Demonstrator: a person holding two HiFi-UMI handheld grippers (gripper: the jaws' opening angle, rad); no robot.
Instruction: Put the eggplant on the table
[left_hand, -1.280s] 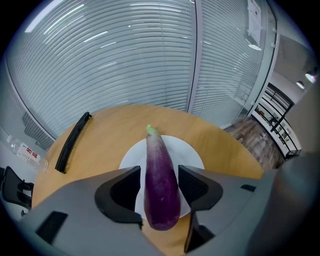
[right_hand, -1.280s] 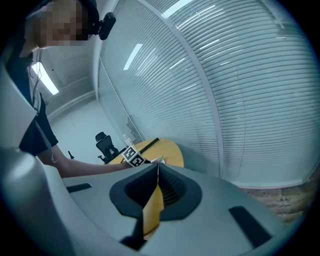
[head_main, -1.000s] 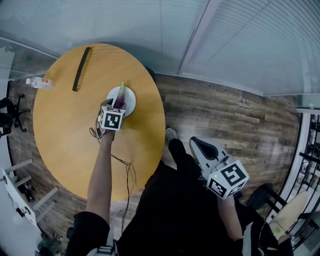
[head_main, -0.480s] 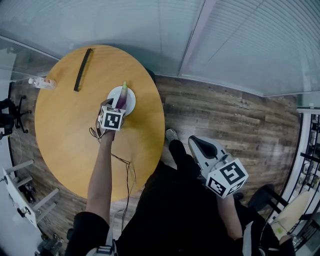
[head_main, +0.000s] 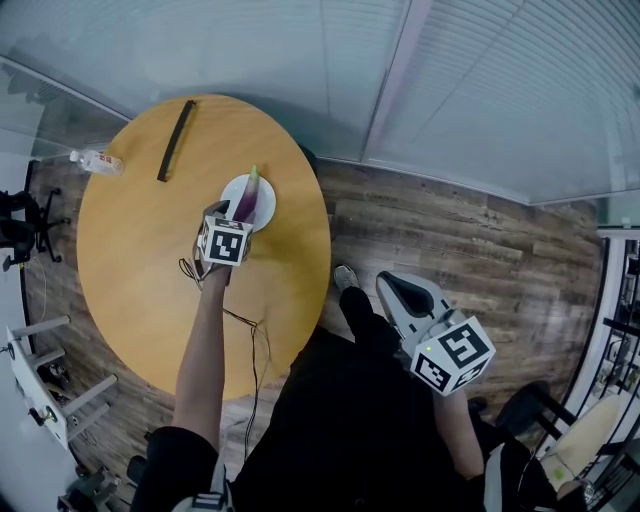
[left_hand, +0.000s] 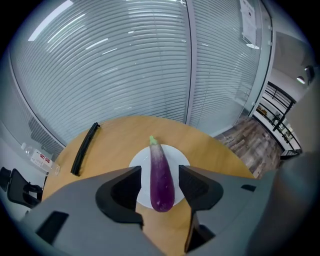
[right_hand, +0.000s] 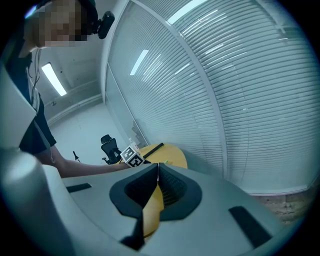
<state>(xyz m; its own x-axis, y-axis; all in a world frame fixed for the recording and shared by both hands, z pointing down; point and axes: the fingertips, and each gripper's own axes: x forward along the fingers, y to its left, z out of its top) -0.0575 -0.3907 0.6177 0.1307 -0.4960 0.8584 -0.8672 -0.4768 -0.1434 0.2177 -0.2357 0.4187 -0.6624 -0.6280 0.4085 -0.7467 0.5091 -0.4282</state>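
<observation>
The eggplant (left_hand: 161, 175) lies lengthwise on a white plate (left_hand: 182, 157). Its green stem end points away from the person. Its blunt purple end reaches over the plate's near rim. The plate sits on a round wooden counter (head_main: 130, 260), toward the side nearest the floor (head_main: 450, 230).

The left tool (left_hand: 160, 180) is over the plate's near rim with its jaws released and apart. One jaw stands on either side of the eggplant's purple end. A gap shows on each side, so neither jaw touches it. In the head view the tool's marker cube sits just on the person's side of the plate, with the forearm running back from it.

A black strip (head_main: 176, 140) lies beyond the plate and to its left. A plastic bottle (head_main: 98, 160) lies further left of the plate, at the counter's edge. A thin cable (head_main: 250, 340) trails over the counter from the plate's near side toward the person.

The right tool (right_hand: 155, 180) is well apart from the plate, off the counter to the plate's right and held low by the person's lap. Its jaws are clenched together with nothing between them.
</observation>
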